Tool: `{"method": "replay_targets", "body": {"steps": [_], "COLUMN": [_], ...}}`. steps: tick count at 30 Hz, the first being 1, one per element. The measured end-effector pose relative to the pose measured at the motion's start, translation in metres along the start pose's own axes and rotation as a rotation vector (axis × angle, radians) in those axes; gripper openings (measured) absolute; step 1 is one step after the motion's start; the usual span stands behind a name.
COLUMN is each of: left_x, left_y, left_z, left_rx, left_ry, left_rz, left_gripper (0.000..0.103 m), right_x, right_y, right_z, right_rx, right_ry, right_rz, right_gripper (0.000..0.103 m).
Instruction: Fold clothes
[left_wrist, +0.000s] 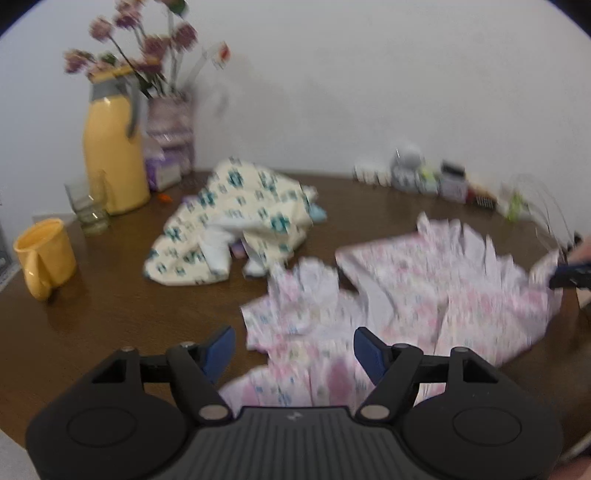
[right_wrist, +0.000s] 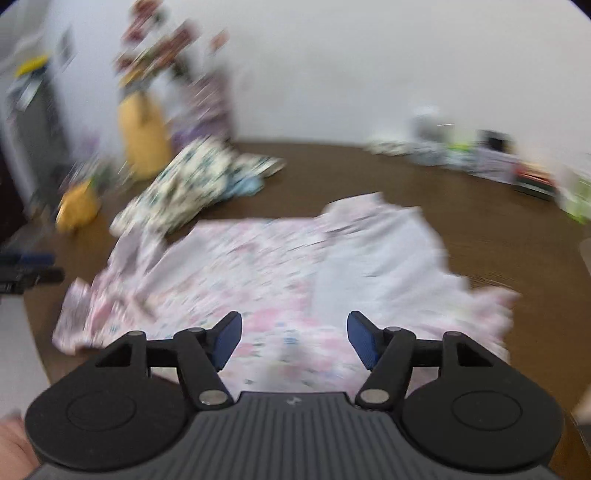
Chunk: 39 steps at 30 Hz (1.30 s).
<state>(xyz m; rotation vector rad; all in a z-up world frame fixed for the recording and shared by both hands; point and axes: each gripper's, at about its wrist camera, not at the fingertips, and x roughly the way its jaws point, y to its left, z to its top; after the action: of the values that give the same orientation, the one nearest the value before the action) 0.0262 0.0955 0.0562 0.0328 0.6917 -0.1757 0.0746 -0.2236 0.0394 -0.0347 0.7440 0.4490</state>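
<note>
A pink floral garment lies spread and rumpled on the brown table; it also shows in the right wrist view. My left gripper is open and empty, just above the garment's near left part. My right gripper is open and empty over the garment's near edge; its dark tip shows at the right edge of the left wrist view. The left gripper shows at the left edge of the right wrist view. A cream garment with teal print lies crumpled further back. Both views are blurred.
A yellow mug, a glass, a yellow jug and a vase of flowers stand at the back left. Small jars and boxes line the wall at the back right.
</note>
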Motion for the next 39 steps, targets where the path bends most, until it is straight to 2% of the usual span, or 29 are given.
{"method": "replay_targets", "body": {"steps": [5,7,15,22,23,24,26,27,29,30,31,34,39], "left_x": [0.027,0.035,0.046,0.052,0.053,0.053,0.053,0.053,0.052,0.052,0.051,0.039,-0.001], "left_y": [0.013,0.022,0.037,0.042,0.042,0.042,0.04,0.039,0.038,0.036,0.035,0.028,0.012], "left_z": [-0.011,-0.014,-0.019,-0.017,-0.017,-0.017,-0.016,-0.015,-0.014,-0.013,-0.013,-0.008,-0.004], "left_rx": [-0.008,-0.029,-0.039,-0.09,-0.099,-0.1,-0.095,-0.093,-0.096,-0.097,-0.099,-0.066,0.03], "left_ry": [0.091,0.121,0.172,0.188,0.191,0.192,0.194,0.195,0.203,0.205,0.208,0.159,0.066], "left_rz": [0.01,0.013,-0.033,-0.076,-0.079,-0.079,-0.082,-0.088,-0.111,-0.12,-0.129,-0.127,-0.165], "left_gripper": [0.07,0.07,0.068,0.062,0.061,0.057,0.05,0.046,0.026,0.007,0.002,0.002,0.002], "right_x": [0.068,0.086,0.124,0.138,0.139,0.139,0.138,0.137,0.134,0.132,0.128,0.107,0.053], "right_y": [0.022,0.033,0.051,0.054,0.055,0.055,0.056,0.057,0.058,0.058,0.057,0.051,0.052], "right_z": [0.031,0.04,0.058,0.061,0.061,0.061,0.061,0.06,0.059,0.059,0.059,0.063,0.052], "right_rx": [-0.154,-0.217,-0.368,-0.418,-0.422,-0.423,-0.425,-0.431,-0.442,-0.44,-0.426,-0.37,-0.421], "right_ry": [0.159,0.194,0.335,0.411,0.417,0.423,0.436,0.44,0.445,0.443,0.435,0.373,0.282], "right_rz": [0.107,0.127,0.21,0.252,0.26,0.269,0.291,0.296,0.308,0.313,0.33,0.374,0.38], "right_gripper": [0.065,0.065,0.064,0.058,0.054,0.05,0.032,0.029,0.018,0.014,0.004,0.003,0.003]}}
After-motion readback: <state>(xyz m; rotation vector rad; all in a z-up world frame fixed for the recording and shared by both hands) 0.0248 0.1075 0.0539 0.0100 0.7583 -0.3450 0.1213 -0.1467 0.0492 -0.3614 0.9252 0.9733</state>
